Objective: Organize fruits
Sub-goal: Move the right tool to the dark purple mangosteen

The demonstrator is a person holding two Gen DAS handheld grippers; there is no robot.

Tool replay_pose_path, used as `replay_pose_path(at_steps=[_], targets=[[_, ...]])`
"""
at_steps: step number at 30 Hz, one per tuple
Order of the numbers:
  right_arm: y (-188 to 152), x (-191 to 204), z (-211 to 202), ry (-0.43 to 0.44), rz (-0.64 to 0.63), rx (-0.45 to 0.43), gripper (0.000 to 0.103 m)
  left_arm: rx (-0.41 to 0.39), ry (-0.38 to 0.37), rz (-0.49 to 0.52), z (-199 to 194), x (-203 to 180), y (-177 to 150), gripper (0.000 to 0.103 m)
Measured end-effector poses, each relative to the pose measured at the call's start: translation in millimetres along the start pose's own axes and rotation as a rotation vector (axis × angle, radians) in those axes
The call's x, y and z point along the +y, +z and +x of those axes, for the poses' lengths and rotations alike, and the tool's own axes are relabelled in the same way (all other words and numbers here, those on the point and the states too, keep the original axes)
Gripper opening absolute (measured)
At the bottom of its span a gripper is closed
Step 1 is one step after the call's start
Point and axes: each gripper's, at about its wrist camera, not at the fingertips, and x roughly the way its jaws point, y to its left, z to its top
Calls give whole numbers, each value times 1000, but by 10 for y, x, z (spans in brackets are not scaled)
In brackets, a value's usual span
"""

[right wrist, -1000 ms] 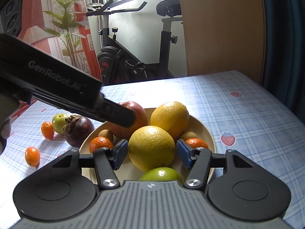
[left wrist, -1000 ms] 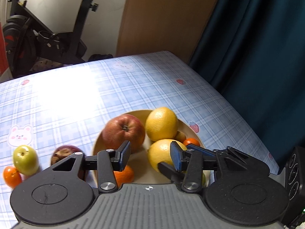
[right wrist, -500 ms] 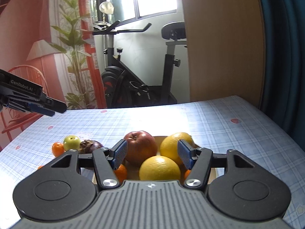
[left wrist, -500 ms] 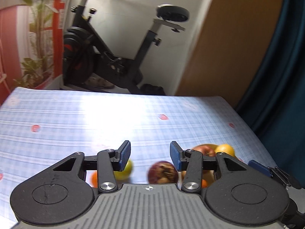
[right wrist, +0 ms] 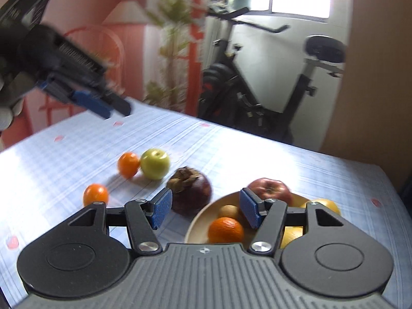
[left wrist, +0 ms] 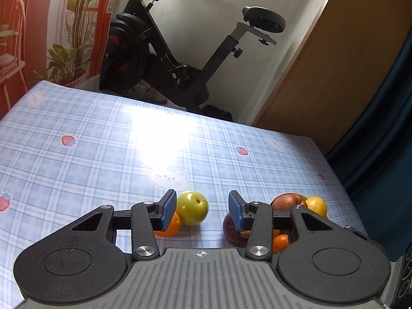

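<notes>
While the green apple (left wrist: 192, 211) sits loose on the table (left wrist: 77, 159), touching a small orange (left wrist: 168, 226) on its left, the left claw (left wrist: 202, 212) hovers just behind it with its blue pads spread wide and nothing between them. Beside these, a dark mangosteen (right wrist: 191, 191) lies just outside the tan bowl (right wrist: 202, 222), which holds a red apple (right wrist: 270, 189), a tangerine (right wrist: 225, 230) and yellow citrus (right wrist: 327, 205). Over the bowl's near edge the right claw (right wrist: 204, 212) is likewise wide open and empty, another small orange (right wrist: 95, 194) lying apart at left.
</notes>
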Motion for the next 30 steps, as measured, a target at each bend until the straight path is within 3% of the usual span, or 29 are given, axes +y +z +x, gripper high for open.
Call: replay_pose_path(at_steps=[12, 23, 30], targets=[[-6, 62, 524, 72, -80, 151, 62, 141, -149, 13, 613, -152, -6, 46], [33, 179, 706, 64, -155, 167, 61, 167, -182, -12, 765, -67, 5, 46], [38, 206, 744, 87, -119, 152, 60, 174, -181, -21, 803, -38, -8, 46]])
